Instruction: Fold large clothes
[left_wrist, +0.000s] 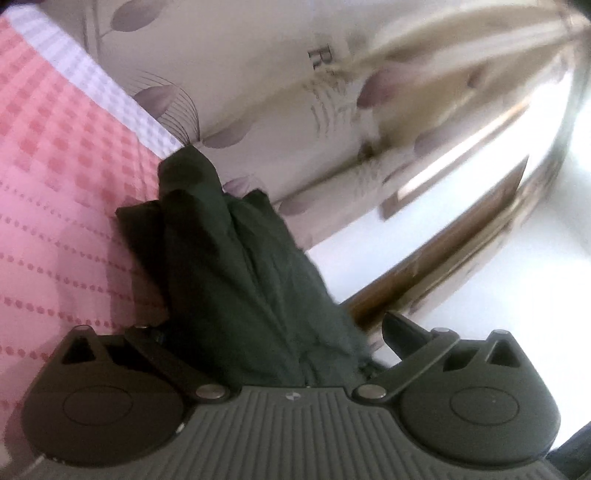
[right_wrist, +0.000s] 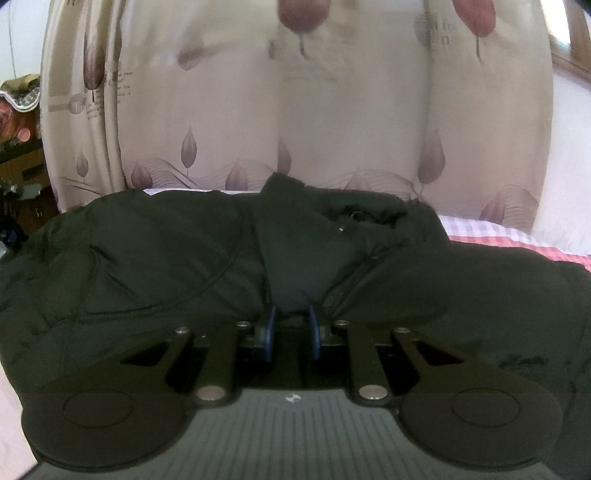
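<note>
Dark green quilted jacket (right_wrist: 166, 258) (puffy, rumpled) sprawls across the bed (right_wrist: 517, 236).

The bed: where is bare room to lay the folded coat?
In the left wrist view, the pink checked bedspread is bare beside the dark coat, up to its white border by the curtain. In the right wrist view, the coat covers nearly everything.

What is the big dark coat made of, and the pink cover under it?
The coat looks like matte, dark green padded fabric, maybe nylon or polyester: stitched quilting lines and puffy folds show. The pink cover looks like soft woven cloth, probably cotton: a checked weave and dotted stripes, no shine.
</note>
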